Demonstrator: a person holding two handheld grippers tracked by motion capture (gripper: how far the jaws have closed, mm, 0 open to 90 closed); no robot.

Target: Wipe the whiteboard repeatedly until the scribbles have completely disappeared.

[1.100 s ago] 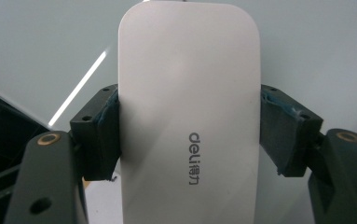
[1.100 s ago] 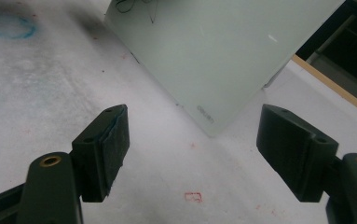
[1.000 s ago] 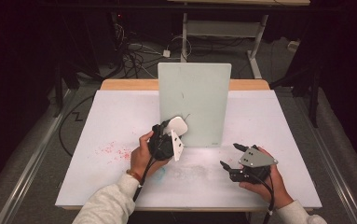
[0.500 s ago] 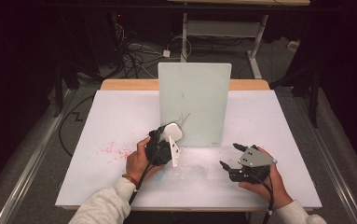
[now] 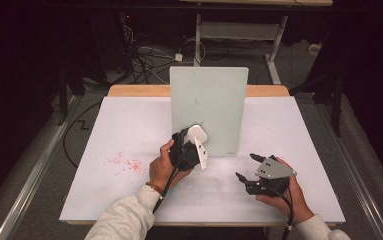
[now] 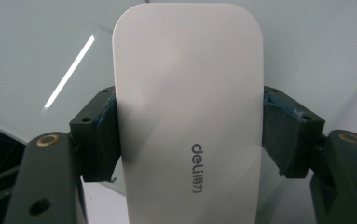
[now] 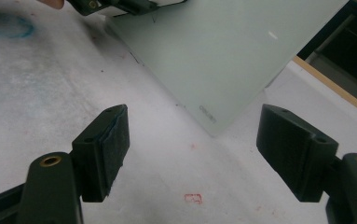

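High view, left gripper (image 5: 193, 146): held in the person's left hand (image 5: 163, 167), jaws clamped on a white eraser (image 5: 199, 145); most of the gripper body hidden by the hand and eraser.
High view, eraser: raised, tilted, at the lower left corner of the upright glass board (image 5: 209, 107); whether it touches the board cannot be told here.
High view, right gripper (image 5: 246, 167): in the right hand (image 5: 284, 195), low over the table (image 5: 119, 130), well apart from the board; grey plate on top.
High view, surface: white tabletop with red specks (image 5: 124, 162) at left; wooden edge behind the board.
High view, room: dark; cables on the floor, desk legs at rear; detail hard to make out.
Left gripper view, eraser (image 6: 188, 112): pinched at both long edges between the jaws; lower end cut off by the frame.
Left gripper view, writing: "deli" with two small characters, grey print on the eraser.
Left gripper view, board (image 6: 50, 46): pale green background with a bright streak of reflected light.
Right gripper view, right gripper (image 7: 192, 151): jaws spread wide, holding nothing.
Right gripper view, board (image 7: 223, 51): small logo at the near corner, too blurred to read.
Right gripper view, table (image 7: 36, 84): small red mark between the jaws, illegible; blue smear at upper left.
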